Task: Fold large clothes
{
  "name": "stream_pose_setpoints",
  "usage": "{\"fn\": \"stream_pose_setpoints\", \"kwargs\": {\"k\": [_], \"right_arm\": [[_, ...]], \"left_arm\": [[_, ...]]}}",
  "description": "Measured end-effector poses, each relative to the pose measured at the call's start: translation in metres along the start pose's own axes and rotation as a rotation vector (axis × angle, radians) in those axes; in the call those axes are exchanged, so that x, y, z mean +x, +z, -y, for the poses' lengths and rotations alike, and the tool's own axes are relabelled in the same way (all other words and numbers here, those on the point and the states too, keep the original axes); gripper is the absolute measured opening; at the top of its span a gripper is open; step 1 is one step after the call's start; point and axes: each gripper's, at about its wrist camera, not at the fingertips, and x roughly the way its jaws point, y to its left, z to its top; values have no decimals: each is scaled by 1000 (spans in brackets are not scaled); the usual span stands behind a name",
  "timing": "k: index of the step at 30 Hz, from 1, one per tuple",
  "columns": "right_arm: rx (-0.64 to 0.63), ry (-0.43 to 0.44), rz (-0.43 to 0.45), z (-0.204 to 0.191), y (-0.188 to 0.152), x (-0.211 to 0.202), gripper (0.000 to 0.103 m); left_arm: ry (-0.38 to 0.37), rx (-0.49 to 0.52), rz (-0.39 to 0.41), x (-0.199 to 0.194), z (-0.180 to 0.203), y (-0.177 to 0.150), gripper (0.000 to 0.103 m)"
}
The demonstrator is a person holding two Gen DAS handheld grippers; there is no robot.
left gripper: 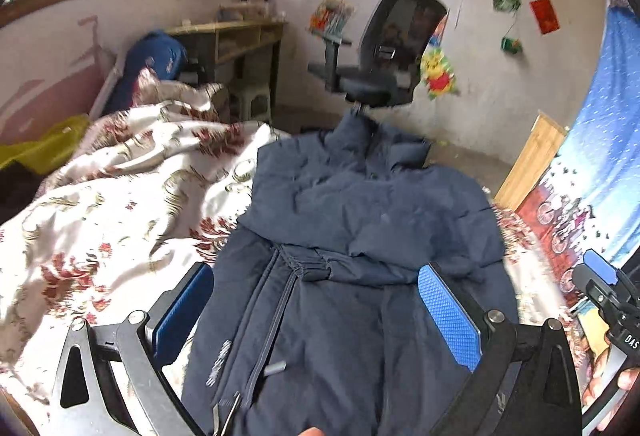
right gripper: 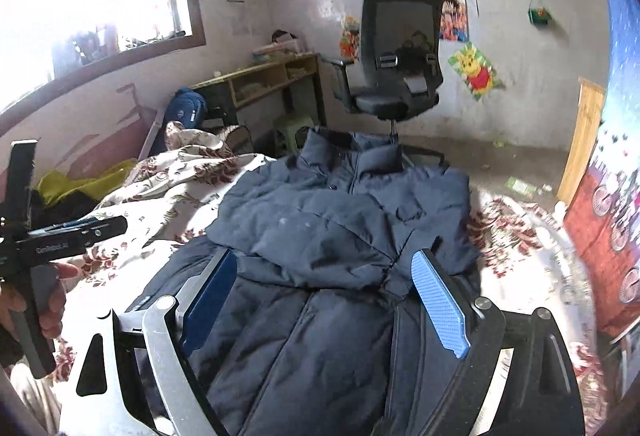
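Navy jacket lies with its sleeves folded across; my left gripper and right gripper hover with jaws apart, empty. I judge the near hem gets folded toward the far collar next.

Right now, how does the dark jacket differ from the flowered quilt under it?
The jacket is plain navy; the quilt is white with red flowers. The jacket lies partly folded and fairly flat, sleeves across its chest; the quilt is rumpled and bunched toward the window side. The jacket has a zip and a standing collar; the quilt has neither. Both lie on the same bed.
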Motion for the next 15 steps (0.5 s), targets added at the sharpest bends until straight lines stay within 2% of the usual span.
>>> {"fn": "stream_pose_setpoints", "kwargs": {"k": [5,10,12,15], "right_arm": [[-62,-38,13,-29,16,-61,86],[-100,-56,-14,-54,48,-116,86],[-102,-71,-24,-63,65,-133,86],[-72,-84,-57,-69,93,-143,91]], "left_arm": [[-5,5,35,-64,-16,3,103],[40,-3,100,-123,-40,22,103],[45,-11,129,-140,-49,31,103],[38,-19,122,-151,-60,49,103]]}}
